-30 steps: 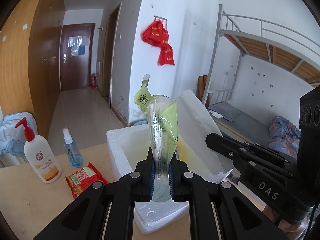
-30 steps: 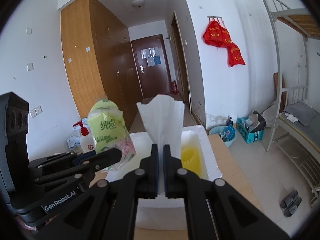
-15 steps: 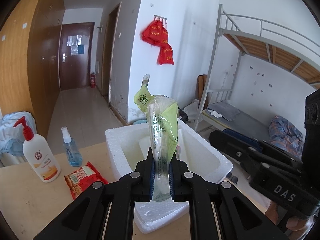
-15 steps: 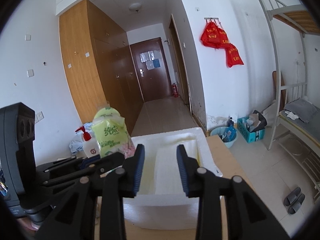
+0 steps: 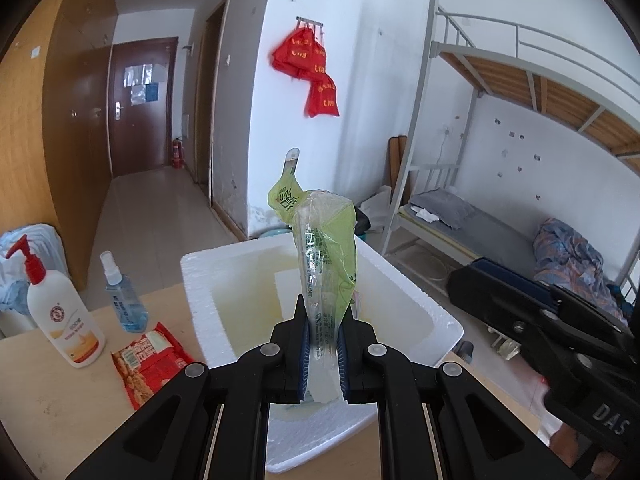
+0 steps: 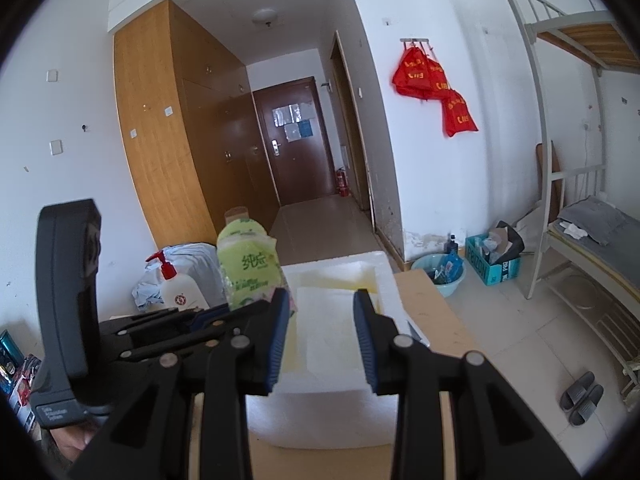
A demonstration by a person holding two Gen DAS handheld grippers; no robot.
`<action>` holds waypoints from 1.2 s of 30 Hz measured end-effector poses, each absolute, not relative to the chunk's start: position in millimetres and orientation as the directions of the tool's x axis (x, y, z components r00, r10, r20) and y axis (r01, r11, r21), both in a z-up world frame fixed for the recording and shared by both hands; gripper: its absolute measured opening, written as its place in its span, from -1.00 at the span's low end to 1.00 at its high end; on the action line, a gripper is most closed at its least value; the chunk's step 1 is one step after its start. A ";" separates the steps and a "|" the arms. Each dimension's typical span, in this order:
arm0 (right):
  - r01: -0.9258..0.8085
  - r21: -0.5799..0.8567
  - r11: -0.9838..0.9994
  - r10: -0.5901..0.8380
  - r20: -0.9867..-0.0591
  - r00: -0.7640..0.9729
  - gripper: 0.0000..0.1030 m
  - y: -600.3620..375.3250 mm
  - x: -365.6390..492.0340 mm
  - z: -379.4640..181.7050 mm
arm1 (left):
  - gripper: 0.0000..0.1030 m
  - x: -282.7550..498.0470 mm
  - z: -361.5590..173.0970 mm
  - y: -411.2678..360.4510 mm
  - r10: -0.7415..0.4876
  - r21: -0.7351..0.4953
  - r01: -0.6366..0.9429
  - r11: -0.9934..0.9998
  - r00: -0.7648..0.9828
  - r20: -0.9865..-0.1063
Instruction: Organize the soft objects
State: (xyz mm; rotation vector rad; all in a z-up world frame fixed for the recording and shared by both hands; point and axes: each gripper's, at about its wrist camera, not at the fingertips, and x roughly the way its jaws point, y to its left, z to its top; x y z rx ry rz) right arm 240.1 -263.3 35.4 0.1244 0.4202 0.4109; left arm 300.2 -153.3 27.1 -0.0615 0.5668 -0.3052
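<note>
My left gripper [image 5: 323, 344] is shut on a green plastic tissue pack [image 5: 326, 264], which stands upright over the near edge of a white foam box [image 5: 404, 284]. In the right wrist view the same pack [image 6: 248, 268] shows at the left of the box [image 6: 384, 272]. My right gripper [image 6: 322, 336] hangs open above the box's near side, with nothing between its blue pads. A white tissue sheet [image 6: 328, 320] lies flat inside the box, on its yellow-stained bottom.
On the wooden table [image 5: 60, 420], left of the box, are a white pump bottle [image 5: 64, 320], a blue spray bottle [image 5: 120, 300] and a red snack bag [image 5: 150, 360]. A bunk bed [image 5: 480, 240] stands at the right. A basin [image 6: 440, 276] sits on the floor beyond the table.
My right gripper has opened and let go of the white tissue sheet, which now lies in the foam box. The left gripper still holds the green pack in the same place.
</note>
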 end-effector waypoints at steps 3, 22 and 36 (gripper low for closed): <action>-0.355 0.195 0.914 0.404 -0.369 0.837 -0.28 -266.6 237.6 36.7 | -0.76 306.3 24.6 -154.0 -0.299 -0.147 0.261 0.954 0.795 -0.528; -0.350 0.197 0.916 0.400 -0.361 0.843 -0.28 -274.1 233.2 34.6 | 0.81 302.6 25.7 -147.2 -0.255 -0.128 0.221 0.967 0.828 -0.499; -0.369 0.199 0.908 0.417 -0.356 0.836 -0.28 -270.1 226.9 36.5 | 0.85 285.2 30.7 -132.8 -0.213 -0.128 0.171 0.977 0.839 -0.501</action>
